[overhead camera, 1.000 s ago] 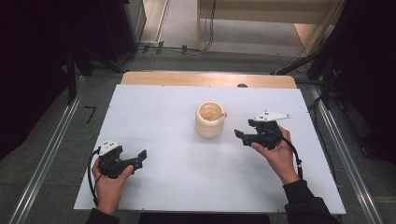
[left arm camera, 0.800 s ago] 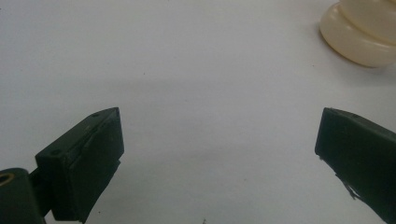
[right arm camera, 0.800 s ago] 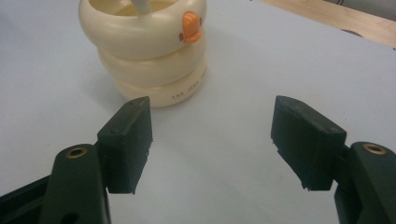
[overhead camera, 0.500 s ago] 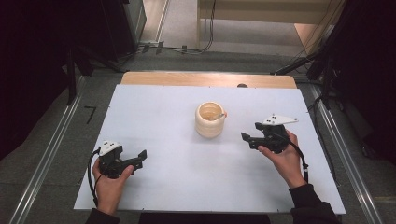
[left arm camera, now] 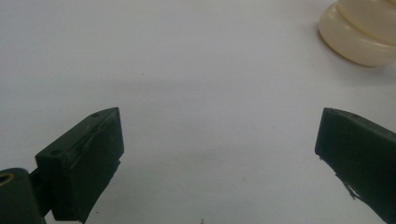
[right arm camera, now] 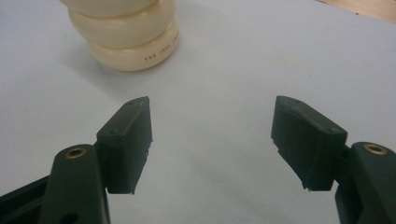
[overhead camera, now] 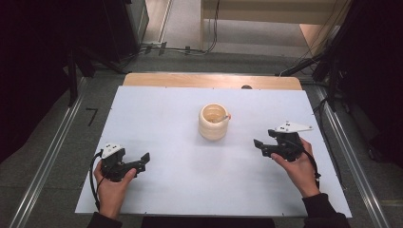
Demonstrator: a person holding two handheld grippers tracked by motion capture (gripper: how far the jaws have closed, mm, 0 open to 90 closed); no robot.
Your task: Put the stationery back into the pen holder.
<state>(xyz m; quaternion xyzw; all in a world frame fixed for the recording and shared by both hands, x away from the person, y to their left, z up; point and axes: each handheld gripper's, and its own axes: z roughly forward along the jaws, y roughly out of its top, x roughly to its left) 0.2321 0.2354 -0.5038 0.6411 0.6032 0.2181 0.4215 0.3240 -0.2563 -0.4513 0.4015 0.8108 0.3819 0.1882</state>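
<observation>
A cream ribbed cup [overhead camera: 214,122] stands upright near the middle of the white table [overhead camera: 180,180], with something small inside at its rim. The same cup [right arm camera: 126,32] appears at the top left of the right gripper view and its base [left arm camera: 359,32] at the top right of the left gripper view. My left gripper [overhead camera: 144,160] rests low at the front left, open and empty [left arm camera: 219,140]. At the right, my right gripper [overhead camera: 259,145] is held open, pointing left toward the cup, with nothing between its jaws [right arm camera: 212,135].
A wooden strip [overhead camera: 211,80] runs along the table's far edge. Metal rails [overhead camera: 45,166] flank the table on both sides. Cables [overhead camera: 180,47] lie on the floor behind. Dark equipment stands at the back left and right.
My right gripper has drawn back from the cup, moving right and toward the front edge. The left gripper and the cup have stayed put.
</observation>
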